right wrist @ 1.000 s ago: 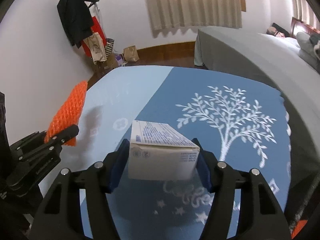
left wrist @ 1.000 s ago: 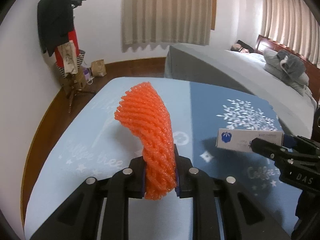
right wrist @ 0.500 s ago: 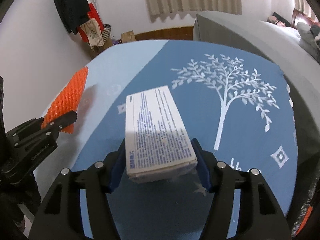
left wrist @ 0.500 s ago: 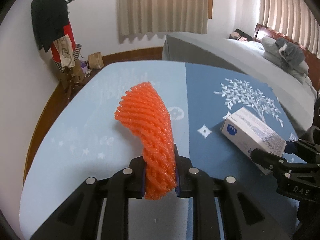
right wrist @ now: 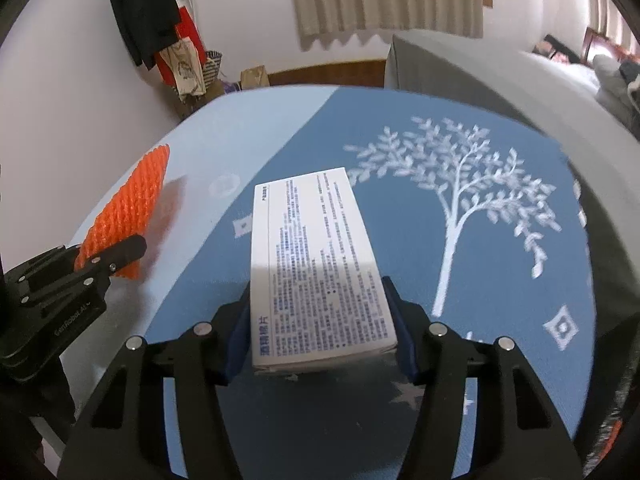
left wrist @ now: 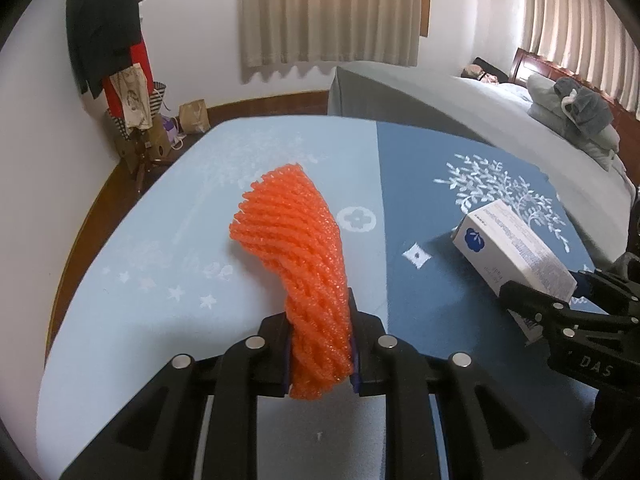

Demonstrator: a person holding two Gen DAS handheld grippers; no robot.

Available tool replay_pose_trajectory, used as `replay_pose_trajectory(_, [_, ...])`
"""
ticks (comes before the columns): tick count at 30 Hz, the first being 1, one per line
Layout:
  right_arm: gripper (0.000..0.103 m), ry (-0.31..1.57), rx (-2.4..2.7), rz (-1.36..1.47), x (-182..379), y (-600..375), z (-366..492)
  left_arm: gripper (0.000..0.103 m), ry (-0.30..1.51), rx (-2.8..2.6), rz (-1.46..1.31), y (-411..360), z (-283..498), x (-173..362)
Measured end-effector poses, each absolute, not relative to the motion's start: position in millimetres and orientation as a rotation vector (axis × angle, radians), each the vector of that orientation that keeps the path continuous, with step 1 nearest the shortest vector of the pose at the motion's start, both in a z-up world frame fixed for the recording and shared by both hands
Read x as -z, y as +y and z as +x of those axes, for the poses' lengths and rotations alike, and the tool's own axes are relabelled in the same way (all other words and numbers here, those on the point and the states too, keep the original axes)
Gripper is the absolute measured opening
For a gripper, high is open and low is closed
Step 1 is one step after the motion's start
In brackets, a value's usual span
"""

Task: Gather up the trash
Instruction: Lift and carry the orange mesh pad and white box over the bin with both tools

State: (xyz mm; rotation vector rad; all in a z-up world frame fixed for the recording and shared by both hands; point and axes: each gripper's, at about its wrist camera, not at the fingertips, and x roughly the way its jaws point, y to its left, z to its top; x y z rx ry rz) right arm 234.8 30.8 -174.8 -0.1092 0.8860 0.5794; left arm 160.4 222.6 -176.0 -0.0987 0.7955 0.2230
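My left gripper (left wrist: 319,347) is shut on an orange foam net sleeve (left wrist: 298,256) that curves up and away over the light blue half of the table (left wrist: 132,280). The sleeve also shows at the left of the right wrist view (right wrist: 126,216). My right gripper (right wrist: 322,326) is shut on a white printed cardboard box (right wrist: 316,264), held above the dark blue half of the tablecloth (right wrist: 460,208). The box also shows at the right of the left wrist view (left wrist: 512,254), with a blue logo on its end.
A bed with a grey cover (left wrist: 460,100) and pillows stands beyond the table on the right. A coat rack with dark clothes and bags (left wrist: 120,64) stands at the far left wall. Curtains (left wrist: 328,12) hang at the back.
Both grippers have risen and tilted down with their loads. The box now points further forward, showing its long printed face. Both grips are unchanged.
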Motion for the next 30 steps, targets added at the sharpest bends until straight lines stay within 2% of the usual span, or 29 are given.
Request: replay_pose_trajectory(30, [0.057, 0.678, -0.459, 0.018, 52, -84, 170, 0.021, 0.623, -0.022, -0.039, 122, 136, 81])
